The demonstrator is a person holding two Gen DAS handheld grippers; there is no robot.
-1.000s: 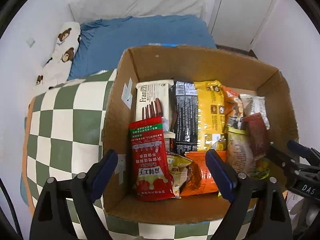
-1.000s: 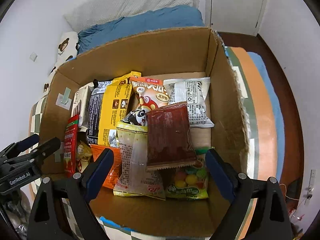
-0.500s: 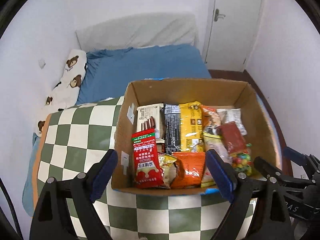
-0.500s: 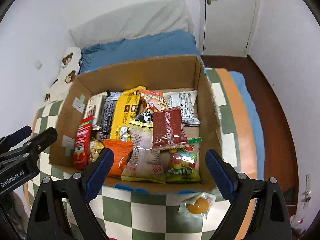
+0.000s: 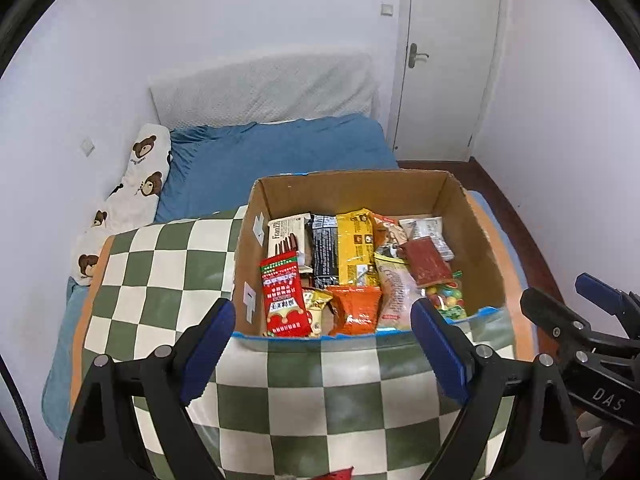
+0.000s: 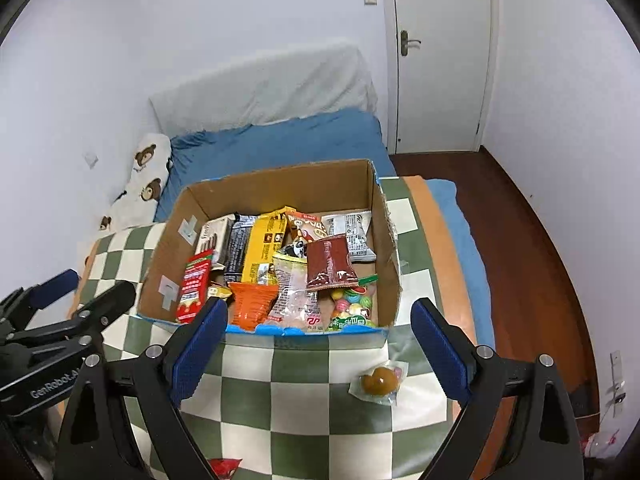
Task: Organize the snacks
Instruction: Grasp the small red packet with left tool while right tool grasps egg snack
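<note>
Fingers (image 6: 200,340) spread, empty; snack box (image 6: 384,240) beyond, apart.

We count one cardboard box (image 6: 276,186) holding about ten snack packets, among them one red packet (image 6: 194,286), one yellow packet (image 6: 266,250), one orange packet (image 6: 254,304) and one bag of coloured candies (image 6: 354,308). One small wrapped snack (image 6: 380,380) lies outside on one checkered blanket (image 6: 308,400). We see one door (image 6: 440,56) and one bear-print pillow (image 6: 144,178).
</note>
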